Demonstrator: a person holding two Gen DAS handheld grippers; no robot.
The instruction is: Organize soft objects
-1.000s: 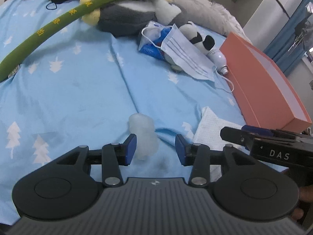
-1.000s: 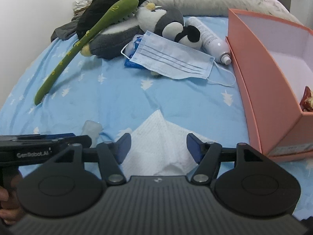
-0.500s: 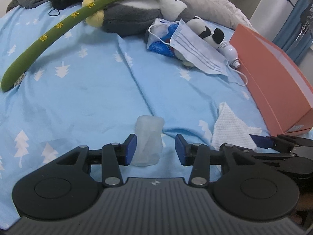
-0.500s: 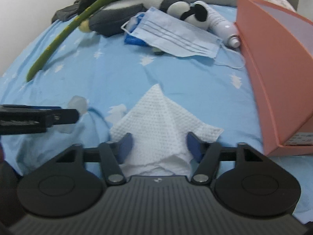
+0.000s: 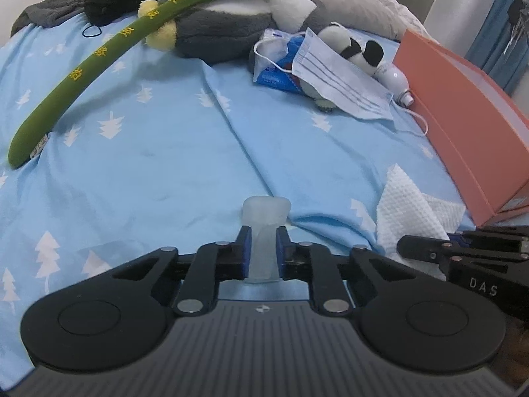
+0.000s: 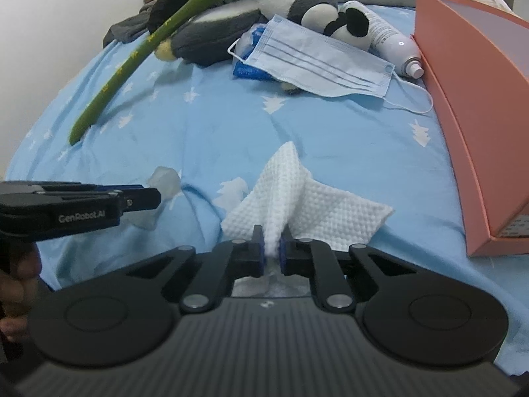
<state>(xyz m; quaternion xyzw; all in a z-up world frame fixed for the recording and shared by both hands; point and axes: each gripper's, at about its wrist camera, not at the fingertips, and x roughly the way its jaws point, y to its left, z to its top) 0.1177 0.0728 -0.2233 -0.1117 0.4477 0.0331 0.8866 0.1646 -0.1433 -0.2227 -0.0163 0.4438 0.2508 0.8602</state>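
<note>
Left gripper (image 5: 262, 254) clamped on a translucent squishy piece (image 5: 264, 231); right gripper (image 6: 271, 250) pinching the white waffle-textured cloth (image 6: 307, 205) at a gathered ridge — both near the bed's (image 5: 165, 165) front edge. Lift slowly, cloth will drape; jelly-like piece may slip. Orange box (image 6: 479, 125) along the right edge is probably the destination.

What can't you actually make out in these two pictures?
- Inside of the orange box: both views show only its outer wall.
- Blue packet: face mask covers most of it, print unreadable.
- Lower end of the translucent soft piece: left wrist view, hidden behind the fingers.
- Panda plush: mask hides its lower body.
</note>
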